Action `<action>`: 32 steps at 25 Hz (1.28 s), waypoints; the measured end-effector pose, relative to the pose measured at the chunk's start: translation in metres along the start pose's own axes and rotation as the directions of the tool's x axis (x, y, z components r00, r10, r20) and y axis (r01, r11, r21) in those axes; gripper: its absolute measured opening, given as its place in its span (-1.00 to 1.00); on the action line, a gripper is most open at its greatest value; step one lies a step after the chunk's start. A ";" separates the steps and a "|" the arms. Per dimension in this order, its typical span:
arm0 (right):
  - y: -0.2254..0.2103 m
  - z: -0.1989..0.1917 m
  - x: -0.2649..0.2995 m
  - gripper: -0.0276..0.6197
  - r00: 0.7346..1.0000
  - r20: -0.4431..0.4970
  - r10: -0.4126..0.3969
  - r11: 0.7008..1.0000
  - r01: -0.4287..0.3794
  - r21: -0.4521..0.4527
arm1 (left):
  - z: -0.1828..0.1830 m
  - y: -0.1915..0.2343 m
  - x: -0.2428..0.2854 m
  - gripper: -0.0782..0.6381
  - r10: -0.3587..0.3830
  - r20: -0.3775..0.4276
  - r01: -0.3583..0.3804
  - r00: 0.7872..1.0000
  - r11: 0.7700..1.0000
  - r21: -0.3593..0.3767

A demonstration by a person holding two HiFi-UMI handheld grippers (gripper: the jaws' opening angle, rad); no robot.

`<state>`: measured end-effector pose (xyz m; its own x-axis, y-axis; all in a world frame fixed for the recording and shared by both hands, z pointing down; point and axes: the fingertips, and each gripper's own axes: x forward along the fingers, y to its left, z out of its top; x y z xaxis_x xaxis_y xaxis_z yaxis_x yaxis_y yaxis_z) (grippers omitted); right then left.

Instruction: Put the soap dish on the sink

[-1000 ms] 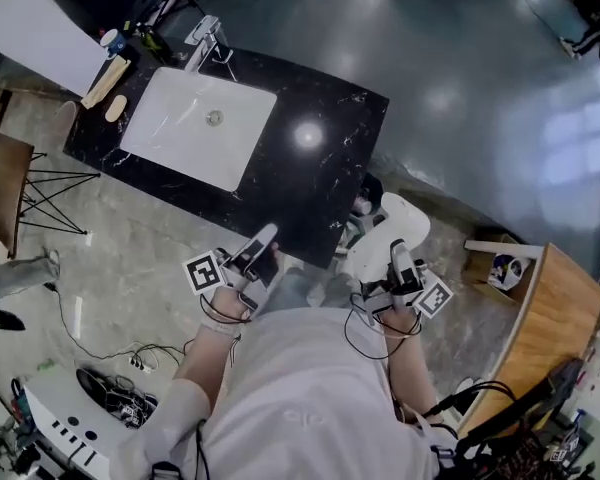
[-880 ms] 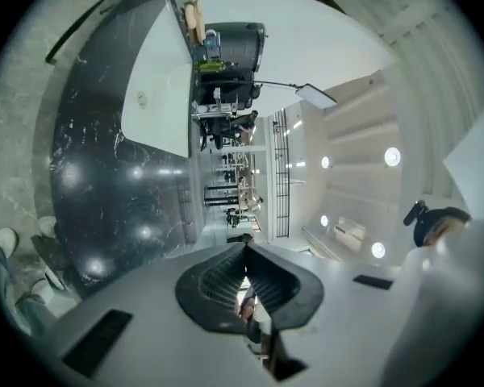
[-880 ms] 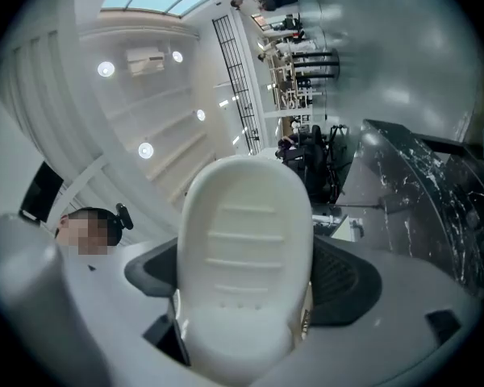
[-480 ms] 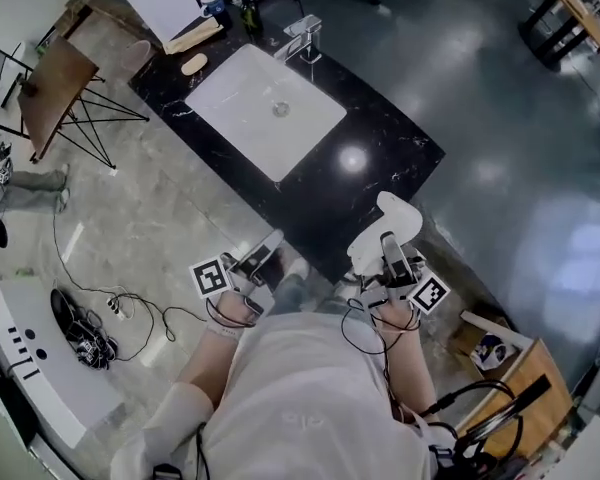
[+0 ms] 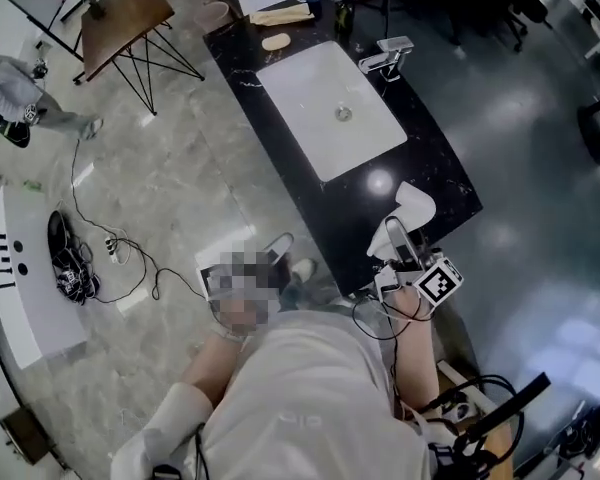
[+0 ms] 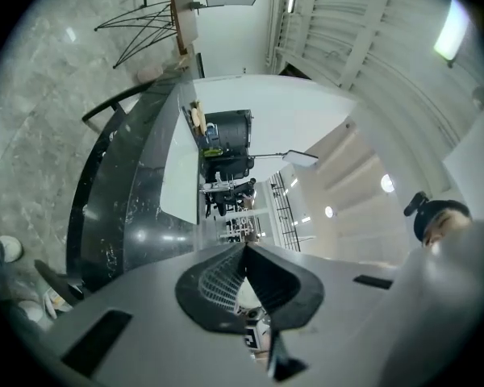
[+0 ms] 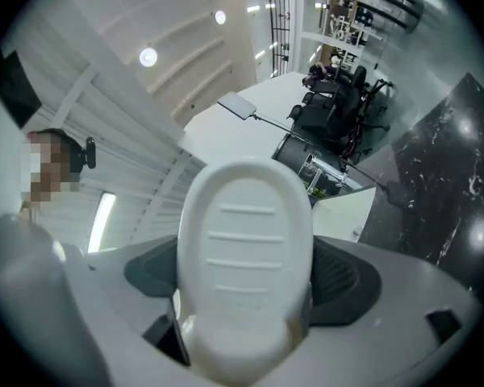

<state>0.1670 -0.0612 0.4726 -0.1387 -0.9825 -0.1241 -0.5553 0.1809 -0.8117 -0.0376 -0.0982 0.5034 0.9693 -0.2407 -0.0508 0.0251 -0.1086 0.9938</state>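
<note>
With the right claw (image 5: pixel 396 240) pinching the soap dish (image 5: pixel 410 211) above the counter's (image 5: pixel 440 173) near edge and the left claw (image 6: pixel 246 285) pressed together, empty, transport appeared underway; placement at the sink (image 5: pixel 330 108) likely required a forward reach.

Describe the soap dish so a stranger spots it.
Find the long black counter with the white basin. At its near end the right claw grips the soap dish: a white ribbed oval, held up, unlike the tan oval lying at the far end.
</note>
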 end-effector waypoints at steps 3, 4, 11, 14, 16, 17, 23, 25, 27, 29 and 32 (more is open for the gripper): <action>-0.006 -0.008 0.020 0.48 0.997 -0.069 -0.024 0.998 0.019 -0.067 | 0.007 0.000 -0.015 -0.76 0.004 0.060 -0.004 0.998 1.000 0.004; -0.008 -0.012 0.025 0.48 0.995 -0.095 -0.038 0.995 0.029 -0.095 | 0.009 -0.001 -0.020 -0.76 0.005 0.076 -0.006 0.997 1.000 0.005; -0.032 -0.055 0.052 0.48 0.930 -0.294 -0.221 0.924 0.103 -0.369 | 0.016 -0.008 -0.059 -0.76 0.000 0.196 0.001 0.981 1.000 -0.008; -0.046 -0.076 0.063 0.48 0.891 -0.354 -0.283 0.893 0.110 -0.437 | 0.018 -0.006 -0.072 -0.76 -0.001 0.227 0.001 0.974 1.000 -0.004; -0.059 -0.088 0.071 0.48 0.864 -0.390 -0.320 0.871 0.106 -0.480 | 0.020 -0.004 -0.079 -0.76 -0.001 0.251 0.003 0.968 1.000 -0.008; -0.065 -0.095 0.075 0.48 0.844 -0.412 -0.344 0.850 0.094 -0.518 | 0.021 -0.002 -0.084 -0.76 0.001 0.263 0.002 0.965 1.000 -0.011; -0.103 -0.146 0.081 0.48 0.657 -0.534 -0.533 0.640 -0.100 -0.762 | 0.028 0.006 -0.111 -0.76 0.021 0.325 -0.016 0.945 1.000 -0.019; -0.110 -0.155 0.082 0.48 0.622 -0.543 -0.564 0.617 -0.119 -0.778 | 0.031 0.007 -0.118 -0.76 0.028 0.337 -0.021 0.941 1.000 -0.023; -0.117 -0.161 0.085 0.48 0.594 -0.542 -0.594 0.594 -0.131 -0.794 | 0.034 0.009 -0.123 -0.76 0.036 0.346 -0.027 0.938 0.999 -0.031; -0.124 -0.167 0.087 0.48 0.565 -0.541 -0.622 0.563 -0.157 -0.811 | 0.036 0.010 -0.126 -0.76 0.039 0.352 -0.029 0.935 0.999 -0.035; -0.132 -0.179 0.087 0.48 0.522 -0.555 -0.647 0.530 -0.215 -0.820 | 0.038 0.014 -0.129 -0.76 0.044 0.354 -0.032 0.934 0.999 -0.037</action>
<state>0.0816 -0.1627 0.6705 -0.1681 -0.6059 0.7775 -0.9371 0.3431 0.0647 -0.1716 -0.1048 0.5197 0.8202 -0.5708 -0.0393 0.0028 -0.0647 0.9979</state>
